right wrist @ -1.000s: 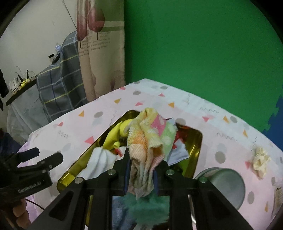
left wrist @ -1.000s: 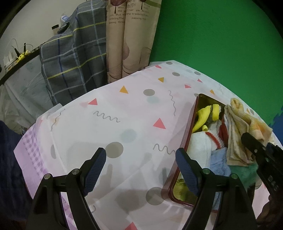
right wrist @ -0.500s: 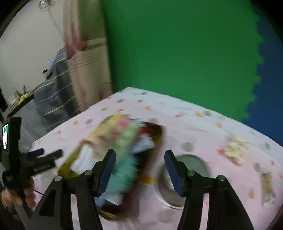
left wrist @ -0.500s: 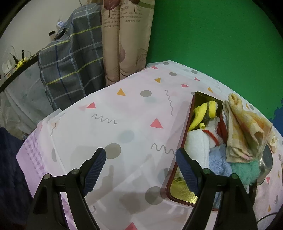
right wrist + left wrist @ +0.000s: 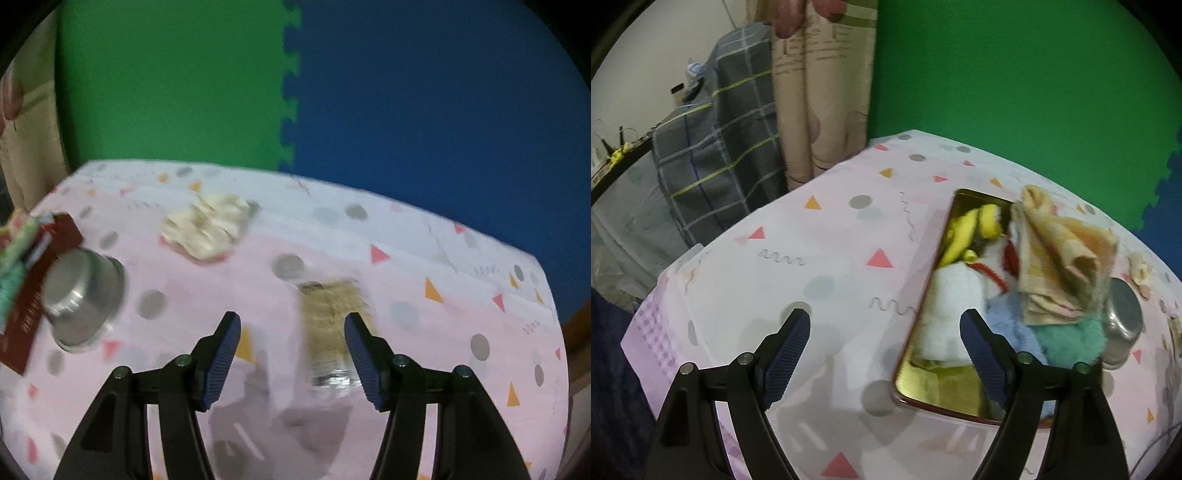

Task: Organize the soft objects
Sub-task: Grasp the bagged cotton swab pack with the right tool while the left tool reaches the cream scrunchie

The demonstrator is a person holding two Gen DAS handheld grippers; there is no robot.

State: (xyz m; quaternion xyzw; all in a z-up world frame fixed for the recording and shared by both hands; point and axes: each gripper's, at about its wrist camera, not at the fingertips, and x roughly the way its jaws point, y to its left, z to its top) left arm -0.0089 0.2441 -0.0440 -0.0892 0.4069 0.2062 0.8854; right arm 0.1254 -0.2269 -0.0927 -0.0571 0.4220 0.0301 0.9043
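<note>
While the right gripper (image 5: 291,354) is held with its jaws wide and empty, having opened within the last second, a blurred tan strip (image 5: 332,325) lies on the table (image 5: 443,280) below them. If the jaws are closed off-centre, only an edge may be pinched and dropped. Beside a metal cup (image 5: 83,291), the tray (image 5: 960,384) is heaped; its towel (image 5: 1060,258) may slide off. The left gripper (image 5: 884,356) is likewise open and empty.
</note>
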